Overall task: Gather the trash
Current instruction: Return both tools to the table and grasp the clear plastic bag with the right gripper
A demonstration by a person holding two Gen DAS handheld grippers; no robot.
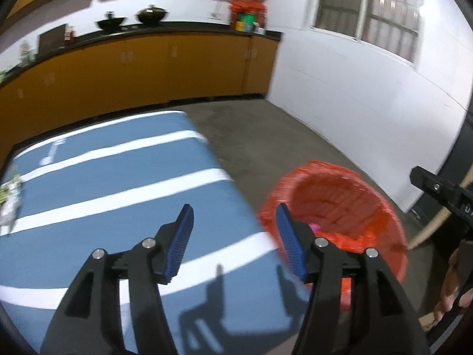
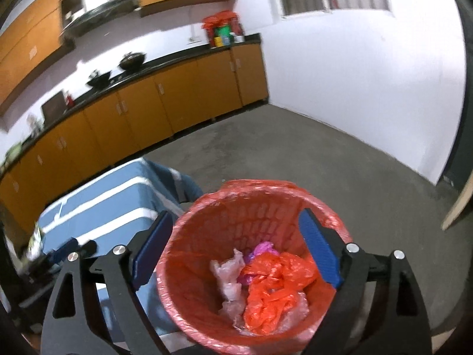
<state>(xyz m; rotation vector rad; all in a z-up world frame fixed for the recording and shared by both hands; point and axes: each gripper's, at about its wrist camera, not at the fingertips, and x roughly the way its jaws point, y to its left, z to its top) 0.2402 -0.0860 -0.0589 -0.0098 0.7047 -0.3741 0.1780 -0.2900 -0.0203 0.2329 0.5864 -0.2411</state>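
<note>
A red waste basket (image 2: 207, 236) lined with a red bag stands on the floor beside the table; it also shows in the left wrist view (image 1: 340, 198). Inside lie a crumpled red plastic bag (image 2: 275, 284), clear plastic wrap (image 2: 227, 275) and a pink scrap (image 2: 261, 248). My right gripper (image 2: 236, 245) is open and empty right above the basket's mouth. My left gripper (image 1: 235, 227) is open and empty over the right edge of the blue-and-white striped tablecloth (image 1: 118, 177). A piece of clear and green trash (image 1: 10, 204) lies at the table's left edge.
Orange cabinets with a black counter (image 1: 147, 29) run along the far wall, bearing woks and a red bag. A white wall (image 1: 354, 103) and window are on the right. Grey concrete floor (image 2: 325, 159) surrounds the basket. A wooden board (image 2: 458, 204) leans at far right.
</note>
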